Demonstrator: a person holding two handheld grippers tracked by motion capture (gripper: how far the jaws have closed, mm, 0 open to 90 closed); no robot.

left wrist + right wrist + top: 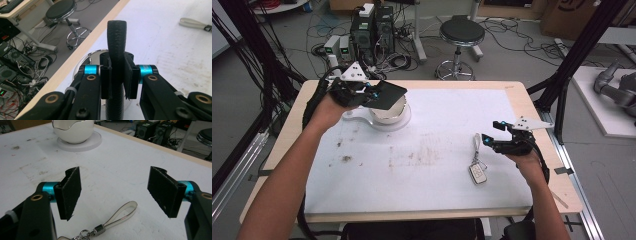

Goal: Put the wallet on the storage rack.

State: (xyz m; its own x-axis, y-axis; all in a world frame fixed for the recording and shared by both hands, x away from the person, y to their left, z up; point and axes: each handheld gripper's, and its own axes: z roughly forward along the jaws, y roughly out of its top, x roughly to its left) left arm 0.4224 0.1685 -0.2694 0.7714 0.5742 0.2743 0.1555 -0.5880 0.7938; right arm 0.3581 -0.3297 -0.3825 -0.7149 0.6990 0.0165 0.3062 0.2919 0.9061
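My left gripper (372, 92) (117, 77) is shut on a flat black textured piece (388, 95) (116, 35), held just above a round white pot (388, 114) (73, 131) at the back left of the table. The pot stands on a white base (357, 116) (95, 141). At the right, a key fob (478, 173) with a pale strap loop (476, 144) (122, 213) lies on the white mat (437, 165). My right gripper (491, 132) (115, 190) hovers over the strap, open, with nothing between its pads.
The mat carries brown smudges (422, 155) near its middle. Its wooden table edge (412, 84) runs along the back. Behind the table stand a black stool (461, 32) and computer towers (372, 27) among cables. A black frame post (579, 50) rises at the right.
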